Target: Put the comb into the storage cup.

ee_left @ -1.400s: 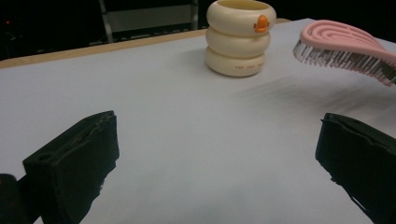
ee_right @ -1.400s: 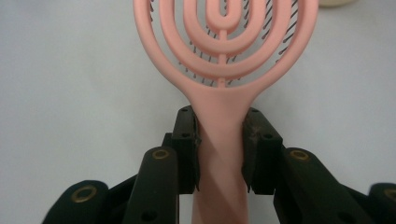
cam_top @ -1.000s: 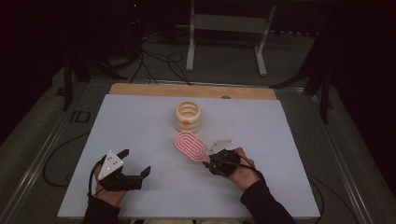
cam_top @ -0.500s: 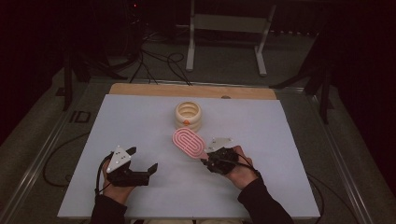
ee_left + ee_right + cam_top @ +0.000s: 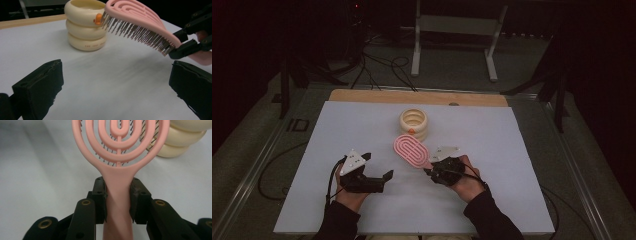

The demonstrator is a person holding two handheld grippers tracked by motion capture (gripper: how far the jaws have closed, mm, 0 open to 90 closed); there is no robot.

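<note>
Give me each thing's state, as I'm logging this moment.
pink hairbrush: clamped by its handle, lifted off the table, bristles down.
right gripper: shut on the hairbrush handle.
left gripper: open, holding nothing.
cream ringed container: upright on the table, beside the brush head.

right hand-held gripper (image 5: 430, 170) grips pink brush (image 5: 411, 151) beside cream holder (image 5: 413, 123).
</note>
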